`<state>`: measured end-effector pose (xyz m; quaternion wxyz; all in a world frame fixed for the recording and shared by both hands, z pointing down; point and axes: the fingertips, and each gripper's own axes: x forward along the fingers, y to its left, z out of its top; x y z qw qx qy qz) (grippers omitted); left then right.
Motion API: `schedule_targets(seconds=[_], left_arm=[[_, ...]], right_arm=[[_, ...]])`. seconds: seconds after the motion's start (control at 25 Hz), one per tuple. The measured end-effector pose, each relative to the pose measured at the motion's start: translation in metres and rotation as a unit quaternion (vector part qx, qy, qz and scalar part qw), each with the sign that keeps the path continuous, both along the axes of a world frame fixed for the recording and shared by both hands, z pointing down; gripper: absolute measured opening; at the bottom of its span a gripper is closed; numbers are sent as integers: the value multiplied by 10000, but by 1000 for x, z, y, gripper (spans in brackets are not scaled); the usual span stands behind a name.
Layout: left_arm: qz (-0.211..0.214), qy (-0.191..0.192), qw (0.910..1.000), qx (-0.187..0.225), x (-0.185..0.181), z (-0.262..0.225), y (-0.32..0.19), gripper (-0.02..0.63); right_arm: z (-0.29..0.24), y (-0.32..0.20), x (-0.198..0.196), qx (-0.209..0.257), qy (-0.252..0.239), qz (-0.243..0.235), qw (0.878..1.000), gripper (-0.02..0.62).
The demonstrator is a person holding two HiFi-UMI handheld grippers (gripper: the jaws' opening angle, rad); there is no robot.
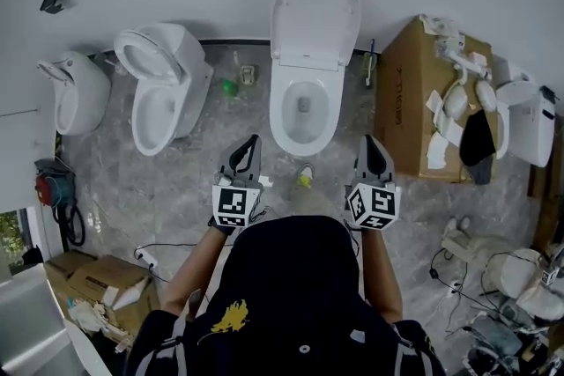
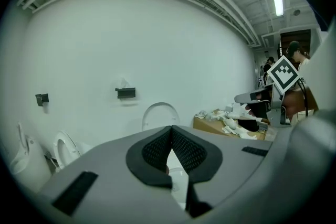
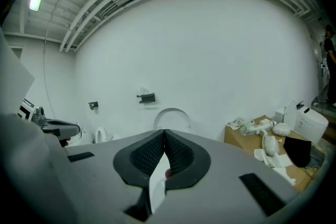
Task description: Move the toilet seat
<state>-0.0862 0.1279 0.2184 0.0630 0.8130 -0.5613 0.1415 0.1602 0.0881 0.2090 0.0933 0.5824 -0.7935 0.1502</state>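
Here, both grippers, left [image 1: 250,145] and right [image 1: 374,148], were closed and empty, short of the toilet [image 1: 304,114], its seat [image 1: 315,20] raised.

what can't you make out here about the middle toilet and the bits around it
toilet bowl: in both gripper views the left gripper and right gripper cover most of it; only the raised lid shows clear.
seat ring: head view, too small to tell from lid or rim.
yellow thing on the floor: head view, too small to name.
floor under the person: head view, hidden by the body.
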Motion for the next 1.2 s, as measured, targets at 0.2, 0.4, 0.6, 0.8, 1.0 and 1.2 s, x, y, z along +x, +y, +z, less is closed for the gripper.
schedule_targets(seconds=[0.2,0.4,0.6,0.8,1.0,1.2], left_arm=[[-424,57,9991,21,1,-11,-33,18],[-598,188,9980,-61,-16,-10,-41,18],[-404,300,9987,-93,-27,12,-62,18],[-94,347,9984,-430,-16,48,-75,18],[182,489,9957,-759,-1,90,-79,18],[457,563,9935,-873,17,129,-84,18]], right_arm=[[18,-47,-13,-193,-6,-568,9982,26],[22,-67,-35,-179,99,-771,9968,26],[39,-75,-52,-344,142,-643,9972,26],[54,-75,-59,-544,83,-422,9976,26],[86,-85,-63,-672,189,-450,9965,26],[130,-91,-58,-901,314,-410,9946,26]])
